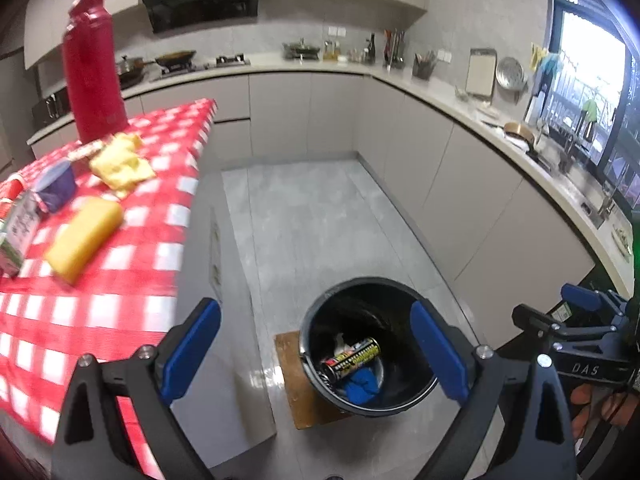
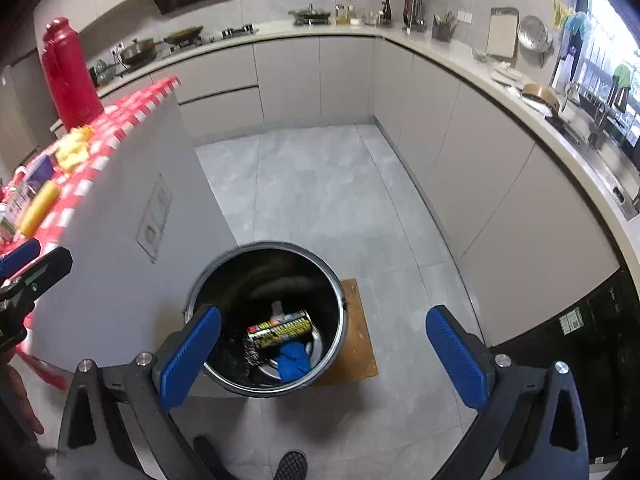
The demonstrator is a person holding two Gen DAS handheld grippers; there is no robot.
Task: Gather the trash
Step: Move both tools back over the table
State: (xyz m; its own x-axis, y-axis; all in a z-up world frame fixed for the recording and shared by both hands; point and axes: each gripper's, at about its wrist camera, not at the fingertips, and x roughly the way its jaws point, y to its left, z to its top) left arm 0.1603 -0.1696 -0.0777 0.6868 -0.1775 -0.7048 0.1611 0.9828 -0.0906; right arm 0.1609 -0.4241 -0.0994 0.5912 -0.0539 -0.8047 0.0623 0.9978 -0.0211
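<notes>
A black bin [image 1: 352,300] stands on the floor beside the table, on a wooden board [image 1: 290,380]. Inside it lie a printed can [image 1: 352,356] and something blue [image 1: 362,386]. My left gripper [image 1: 316,346] hangs open above the bin with nothing between its blue pads. In the right wrist view the same bin [image 2: 260,272] holds the can [image 2: 280,328] and the blue item [image 2: 294,362], and my right gripper [image 2: 322,354] is open and empty above it. On the red checked table [image 1: 132,280] lie a yellow sponge [image 1: 84,236], crumpled yellow paper [image 1: 120,160], a purple cup [image 1: 56,184] and a carton [image 1: 16,236].
A tall red thermos [image 1: 92,68] stands at the far end of the table. Grey cabinets and a worktop with cookware run along the back and right. Bare grey floor [image 2: 320,184] lies beyond the bin. A shoe [image 2: 290,464] shows at the bottom edge.
</notes>
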